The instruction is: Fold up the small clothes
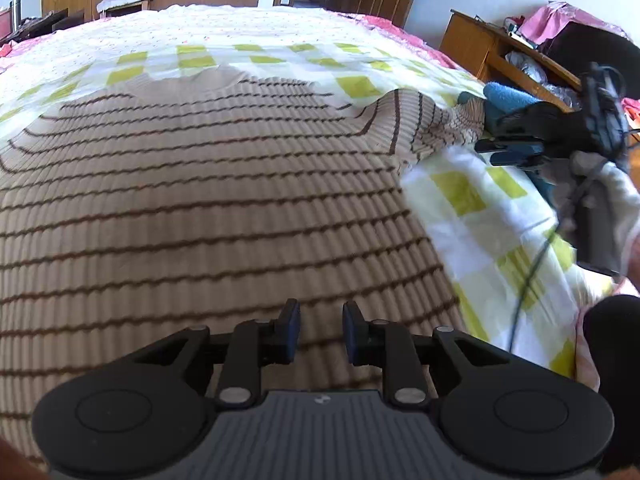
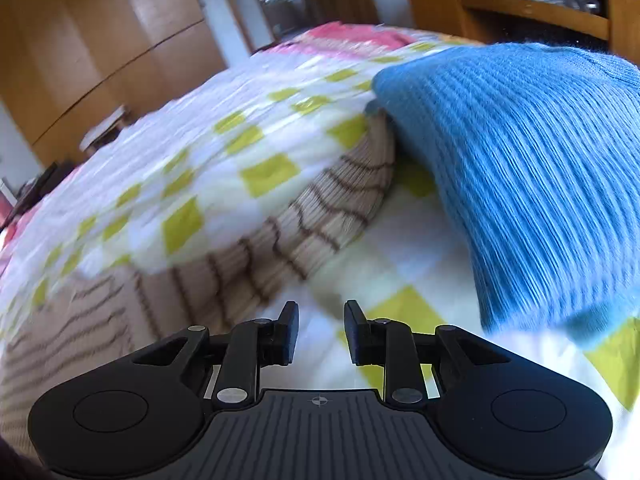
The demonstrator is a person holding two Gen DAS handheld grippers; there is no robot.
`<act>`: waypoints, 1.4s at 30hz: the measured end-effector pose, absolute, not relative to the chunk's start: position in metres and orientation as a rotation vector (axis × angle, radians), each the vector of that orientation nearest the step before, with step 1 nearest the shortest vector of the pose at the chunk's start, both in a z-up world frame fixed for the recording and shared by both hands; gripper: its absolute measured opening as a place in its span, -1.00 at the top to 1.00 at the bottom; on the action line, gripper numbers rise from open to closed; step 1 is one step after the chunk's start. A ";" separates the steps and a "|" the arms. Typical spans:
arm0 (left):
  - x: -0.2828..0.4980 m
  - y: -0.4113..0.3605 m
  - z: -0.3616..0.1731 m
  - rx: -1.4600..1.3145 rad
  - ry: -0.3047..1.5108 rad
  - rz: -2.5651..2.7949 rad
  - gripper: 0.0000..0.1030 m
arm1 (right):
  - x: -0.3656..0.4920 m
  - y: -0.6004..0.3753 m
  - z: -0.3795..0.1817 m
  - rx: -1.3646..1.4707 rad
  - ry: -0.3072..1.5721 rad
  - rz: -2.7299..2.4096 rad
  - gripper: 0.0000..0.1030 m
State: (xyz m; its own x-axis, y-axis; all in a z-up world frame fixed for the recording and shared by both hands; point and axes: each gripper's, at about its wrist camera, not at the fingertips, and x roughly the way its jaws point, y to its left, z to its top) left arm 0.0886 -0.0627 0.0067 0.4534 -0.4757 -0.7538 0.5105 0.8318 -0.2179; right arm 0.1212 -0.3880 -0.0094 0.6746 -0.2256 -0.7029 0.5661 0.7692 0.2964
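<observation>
Left gripper (image 1: pixel 321 330) empty over striped sweater (image 1: pixel 200 200) — neckline far, sleeve right.

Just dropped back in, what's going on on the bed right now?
A person is folding clothes on a bed with a handheld gripper in each hand. A beige striped sweater lies spread flat on the checked sheet. The left gripper is over its body, jaws slightly apart with nothing between them. The right gripper, also empty, is over bare sheet near the sweater's sleeve, beside a blue knit. No fold shows yet.
</observation>
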 end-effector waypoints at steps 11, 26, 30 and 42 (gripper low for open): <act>0.099 -0.090 -0.001 0.045 0.861 -0.639 0.43 | 0.148 -0.428 -0.040 0.660 0.547 -0.631 0.43; 0.095 -0.071 -0.005 -0.052 0.869 -0.649 0.40 | 0.172 -0.453 -0.047 0.775 0.519 -0.641 0.74; 0.092 -0.065 -0.005 -0.063 0.870 -0.652 0.40 | 0.159 -0.450 -0.040 0.817 0.493 -0.580 0.78; 0.089 -0.037 0.001 -0.106 0.832 -0.617 0.35 | 0.147 -0.377 0.055 0.747 0.330 -0.310 0.78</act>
